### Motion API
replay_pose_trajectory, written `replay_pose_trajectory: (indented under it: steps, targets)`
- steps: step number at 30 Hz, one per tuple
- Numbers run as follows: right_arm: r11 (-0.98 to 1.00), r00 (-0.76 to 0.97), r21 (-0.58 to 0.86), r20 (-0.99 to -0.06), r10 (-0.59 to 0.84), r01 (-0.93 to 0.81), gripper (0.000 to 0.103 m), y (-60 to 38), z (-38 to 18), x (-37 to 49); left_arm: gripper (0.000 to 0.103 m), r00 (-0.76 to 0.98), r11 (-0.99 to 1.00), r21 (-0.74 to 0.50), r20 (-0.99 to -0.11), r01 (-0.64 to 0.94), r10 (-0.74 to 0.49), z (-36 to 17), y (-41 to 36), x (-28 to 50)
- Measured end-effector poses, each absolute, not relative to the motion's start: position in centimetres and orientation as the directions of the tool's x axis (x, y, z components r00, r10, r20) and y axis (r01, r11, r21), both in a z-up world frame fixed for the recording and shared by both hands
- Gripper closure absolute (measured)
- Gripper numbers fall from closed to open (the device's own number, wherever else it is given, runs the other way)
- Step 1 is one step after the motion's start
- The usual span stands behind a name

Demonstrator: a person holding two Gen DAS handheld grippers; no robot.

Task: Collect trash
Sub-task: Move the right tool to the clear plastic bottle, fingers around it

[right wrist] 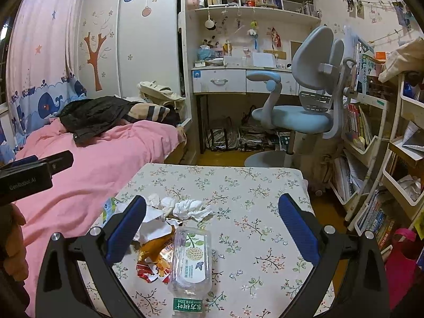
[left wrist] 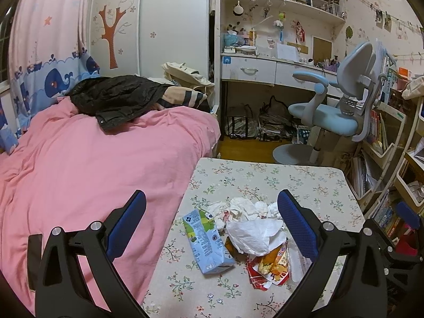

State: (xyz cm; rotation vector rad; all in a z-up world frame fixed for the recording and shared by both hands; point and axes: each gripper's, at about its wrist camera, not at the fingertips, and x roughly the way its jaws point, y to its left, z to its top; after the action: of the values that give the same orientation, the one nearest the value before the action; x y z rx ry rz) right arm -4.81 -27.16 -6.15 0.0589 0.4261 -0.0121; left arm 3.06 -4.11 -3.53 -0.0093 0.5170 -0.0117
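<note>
Both the left gripper (left wrist: 212, 222) and right gripper (right wrist: 212, 222) hang released over the table (right wrist: 265, 185); trash sits mid-table, so take the bottle (right wrist: 191, 259) across its middle, then tissues (left wrist: 251, 232), carton (left wrist: 205, 241), wrapper (left wrist: 270, 267).

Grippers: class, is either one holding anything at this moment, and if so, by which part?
Nothing is held. The left gripper and right gripper are both open above the table; the carton, tissues and bottle lie ungripped.
</note>
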Motion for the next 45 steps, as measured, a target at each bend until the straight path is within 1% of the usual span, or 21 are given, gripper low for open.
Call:
replay_pose_trajectory:
  steps: [45]
  targets:
    - [0.998, 0.899, 0.063, -0.438, 0.014, 0.015, 0.007, -27.18, -6.47, -4.43, 0.007, 0.866, 1.000, 0.001, -0.501, 0.008, -0.006, -3.53, -4.10, 3.08]
